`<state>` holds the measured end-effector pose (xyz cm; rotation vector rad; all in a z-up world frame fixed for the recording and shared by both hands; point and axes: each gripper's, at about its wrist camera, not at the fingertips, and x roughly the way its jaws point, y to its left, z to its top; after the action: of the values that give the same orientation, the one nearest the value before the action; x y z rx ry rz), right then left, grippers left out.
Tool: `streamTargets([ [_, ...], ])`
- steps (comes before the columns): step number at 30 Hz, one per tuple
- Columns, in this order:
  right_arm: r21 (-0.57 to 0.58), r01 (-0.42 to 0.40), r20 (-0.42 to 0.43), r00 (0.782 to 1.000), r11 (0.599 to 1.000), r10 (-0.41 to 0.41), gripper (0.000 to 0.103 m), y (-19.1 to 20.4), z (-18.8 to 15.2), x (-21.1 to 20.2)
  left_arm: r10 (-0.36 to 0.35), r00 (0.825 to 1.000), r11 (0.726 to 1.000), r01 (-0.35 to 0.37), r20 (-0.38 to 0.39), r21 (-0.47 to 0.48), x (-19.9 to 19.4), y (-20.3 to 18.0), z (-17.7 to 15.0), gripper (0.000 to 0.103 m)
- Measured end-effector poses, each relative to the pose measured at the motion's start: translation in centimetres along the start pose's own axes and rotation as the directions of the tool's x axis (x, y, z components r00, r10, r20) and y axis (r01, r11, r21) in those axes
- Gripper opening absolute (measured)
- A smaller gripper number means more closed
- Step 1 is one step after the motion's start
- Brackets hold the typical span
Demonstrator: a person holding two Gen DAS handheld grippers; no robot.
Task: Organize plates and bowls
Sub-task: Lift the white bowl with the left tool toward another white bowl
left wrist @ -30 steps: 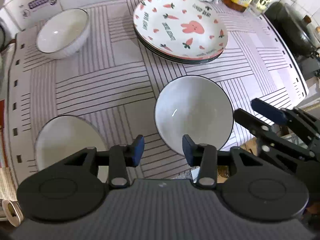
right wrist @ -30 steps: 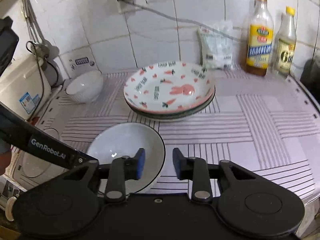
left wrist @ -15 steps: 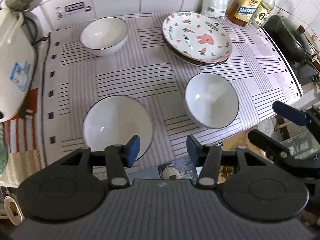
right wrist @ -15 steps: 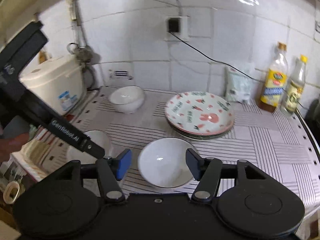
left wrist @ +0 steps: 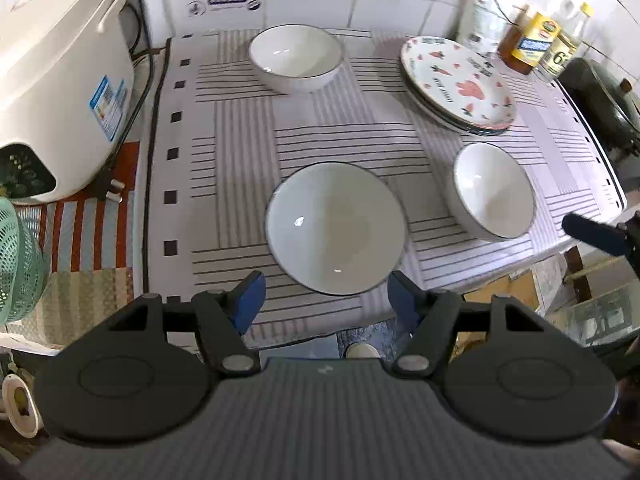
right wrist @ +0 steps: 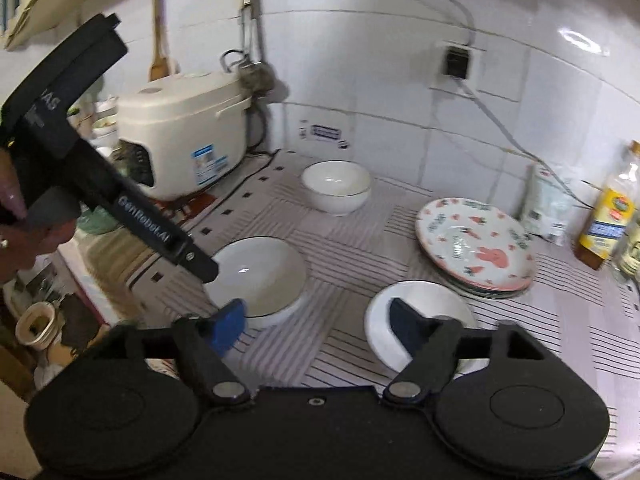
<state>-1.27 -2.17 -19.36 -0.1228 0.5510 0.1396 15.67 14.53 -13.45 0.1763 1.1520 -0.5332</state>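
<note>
Though the plates already sat stacked at the back right, the left view listed three bowls apart on the striped cloth: far, middle, right. The left gripper had just been opening, nothing between its jaws.

Right view: right gripper likewise just widened, empty, above the nearest bowl. Bowls unstacked; that remained.

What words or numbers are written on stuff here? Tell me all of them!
"GenRobot.AI": white letters on the left gripper's arm, seen from the right wrist.
"6": label of the smaller bottle.
Plate: words among the carrots and bunny, too blurred to read.
Yellow bottle, rice cooker sticker, wall sticker, white bag: print too small to read.
</note>
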Motion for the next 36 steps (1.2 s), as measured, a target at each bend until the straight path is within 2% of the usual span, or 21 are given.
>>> streamTargets([
  [5, -0.052, -0.055, -0.023, 0.998, 0.997, 0.054, 0.095, 1.7, -1.0, 3.5, -0.021, 1.0, 0.999, 0.022, 0.016, -0.026, 2.3, 2.6, -0.2, 0.076],
  [7, -0.072, -0.061, -0.041, 0.997, 0.995, 0.059, 0.095, 2.3, -1.4, 5.2, -0.039, 0.999, 0.999, 0.039, 0.001, -0.03, 3.6, 3.5, -0.2, 0.076],
  [10, -0.06, -0.111, -0.036, 0.993, 0.992, 0.109, 0.095, 3.0, -2.1, 7.4, -0.057, 0.998, 0.998, 0.057, -0.012, -0.022, 5.3, 4.4, -0.2, 0.076],
  [13, -0.036, -0.088, -0.021, 0.996, 0.995, 0.087, 0.095, 3.4, -3.1, 9.9, -0.068, 0.997, 0.998, 0.067, -0.023, -0.019, 7.0, 5.0, -0.1, 0.076],
  [15, -0.037, -0.04, -0.028, 0.999, 0.999, 0.039, 0.095, 3.6, -3.8, 11.6, -0.082, 0.996, 0.996, 0.081, -0.018, -0.04, 7.9, 5.5, -0.1, 0.076],
  [18, -0.026, -0.004, -0.04, 0.999, 1.0, 0.003, 0.095, 3.5, -4.5, 13.6, -0.107, 0.994, 0.993, 0.107, -0.001, -0.058, 8.5, 5.9, 0.3, 0.072],
  [19, -0.015, -0.003, -0.039, 0.999, 1.0, 0.003, 0.095, 3.2, -4.6, 14.0, -0.114, 0.993, 0.992, 0.114, 0.004, -0.062, 8.7, 6.1, 0.6, 0.07],
  [21, -0.015, -0.011, -0.022, 1.0, 1.0, 0.01, 0.095, 3.1, -4.7, 14.8, -0.137, 0.99, 0.987, 0.138, 0.009, -0.078, 9.0, 6.2, 1.0, 0.055],
  [22, -0.019, -0.015, -0.014, 1.0, 1.0, 0.015, 0.095, 3.1, -4.7, 15.0, -0.145, 0.989, 0.986, 0.146, 0.011, -0.083, 9.0, 6.2, 1.3, 0.052],
  [24, -0.031, -0.038, -0.006, 0.999, 0.999, 0.038, 0.095, 3.1, -4.5, 15.5, -0.154, 0.988, 0.984, 0.154, 0.011, -0.087, 9.3, 6.2, 1.7, 0.032],
  [27, -0.037, -0.06, 0.008, 0.998, 0.998, 0.06, 0.096, 3.2, -4.2, 15.8, -0.144, 0.99, 0.986, 0.144, 0.009, -0.086, 9.6, 6.0, 2.0, 0.016],
  [29, -0.038, -0.063, 0.008, 0.998, 0.997, 0.063, 0.097, 3.2, -4.2, 16.1, -0.123, 0.992, 0.989, 0.124, 0.012, -0.083, 9.6, 5.9, 1.8, 0.011],
  [36, -0.024, -0.082, 0.003, 0.997, 0.996, 0.082, 0.097, 3.1, -4.2, 16.2, -0.081, 0.996, 0.995, 0.083, 0.039, -0.052, 8.4, 4.8, 1.4, 0.011],
])
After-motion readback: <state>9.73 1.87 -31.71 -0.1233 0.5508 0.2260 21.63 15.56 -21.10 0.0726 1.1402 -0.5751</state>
